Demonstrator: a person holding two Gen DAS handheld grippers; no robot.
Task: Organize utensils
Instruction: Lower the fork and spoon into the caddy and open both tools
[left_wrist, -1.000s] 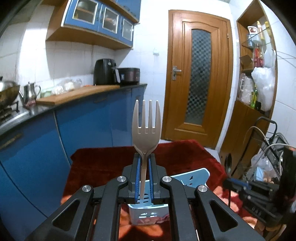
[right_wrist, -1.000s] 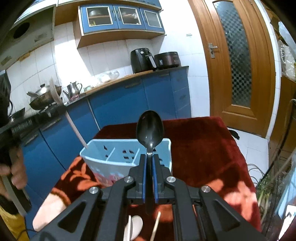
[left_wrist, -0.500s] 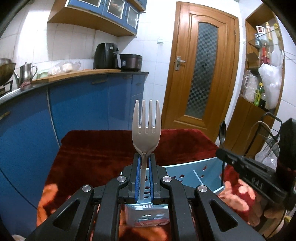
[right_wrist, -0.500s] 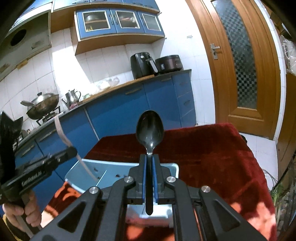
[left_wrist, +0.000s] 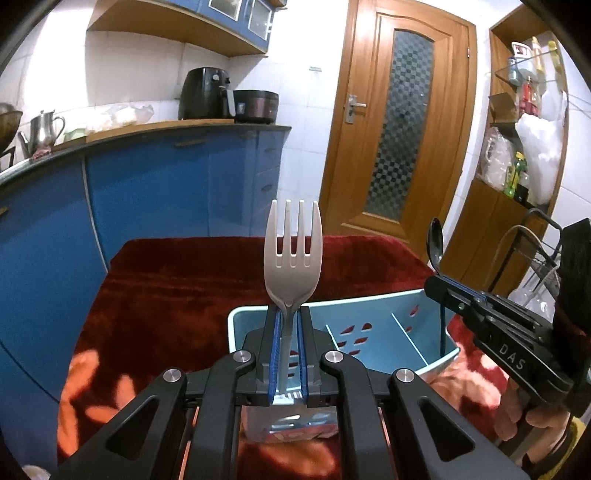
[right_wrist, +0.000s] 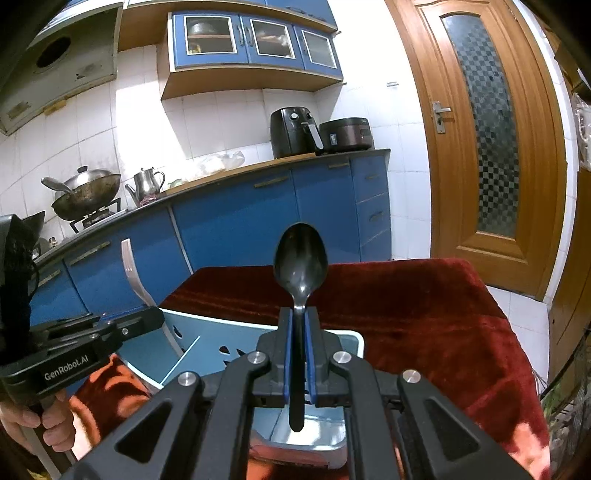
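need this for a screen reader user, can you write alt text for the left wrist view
The left claw grips a pale grey plastic fork upright, tines up, above a light blue slotted plastic utensil caddy on a dark red velvety cloth. At right, the right claw holds a black spoon over the caddy, with blue kitchen cabinets and a wooden door behind.

I see my left tongs (left_wrist: 287, 343) as black with blue pads, clamped on a pale grey fork (left_wrist: 293, 254). My right tongs (right_wrist: 300, 354) share those colours and grip a glossy black spoon (right_wrist: 300, 262). The divided holder (left_wrist: 406, 332) beneath is light blue. The cloth (right_wrist: 406, 306) is deep red with orange blotches. The cabinets (right_wrist: 240, 229) are blue, the door (left_wrist: 402, 122) orange-brown wood with chequered glass.
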